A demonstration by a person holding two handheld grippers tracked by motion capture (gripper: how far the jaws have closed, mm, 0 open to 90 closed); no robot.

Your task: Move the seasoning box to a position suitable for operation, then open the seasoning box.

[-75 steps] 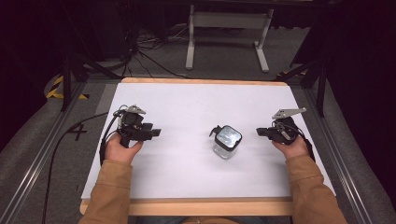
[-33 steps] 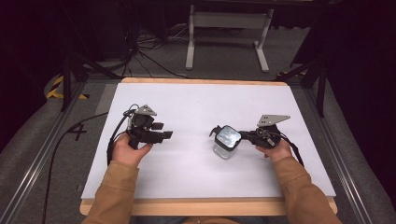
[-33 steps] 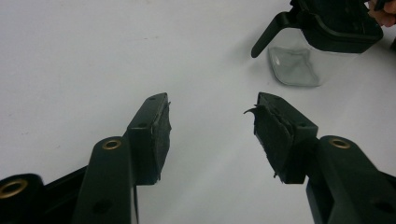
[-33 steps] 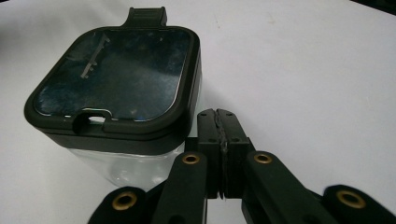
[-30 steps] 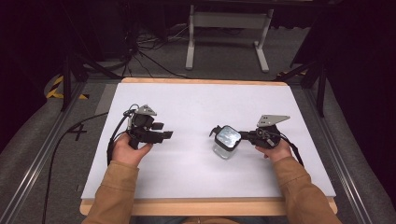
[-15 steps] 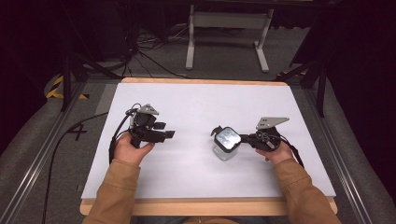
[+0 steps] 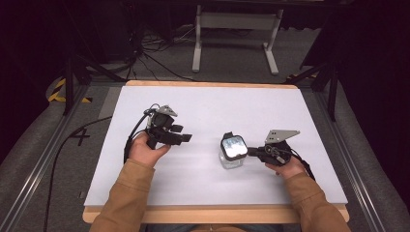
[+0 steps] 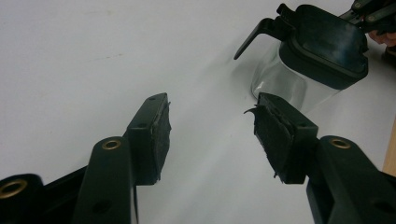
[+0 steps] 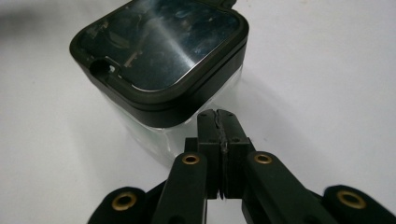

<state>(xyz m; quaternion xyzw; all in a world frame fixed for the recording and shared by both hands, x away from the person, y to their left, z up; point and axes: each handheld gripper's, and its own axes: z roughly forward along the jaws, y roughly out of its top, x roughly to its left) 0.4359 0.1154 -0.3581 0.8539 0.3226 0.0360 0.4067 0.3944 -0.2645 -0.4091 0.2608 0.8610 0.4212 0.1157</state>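
The clear square container [image 7: 232, 155] stood upright on the white table [image 7: 212, 104], a little toward four o'clock from the table's middle, its dark lid [image 9: 163, 51] seated on top and a thin black lever [image 8: 254, 35] sticking out from the lid's edge. The right gripper [image 7: 255, 151] lay at the container's three o'clock side. In the right gripper view its jaws were pressed flat together with nothing between them, their tips at the lid's lower rim, touching it or just short of it; which one could not be told. The left gripper [image 7: 181, 138] hovered well apart at the container's nine o'clock, its jaws spread wide and empty, aimed toward the glass wall.

By the look of it, the step in hand was the approach: the closed right jaws seemed set to nudge or steady the container rather than grasp it. The next move probably called for the left gripper to travel toward three o'clock and bracket the body, while the right either pushed gently or reopened to take the lid.
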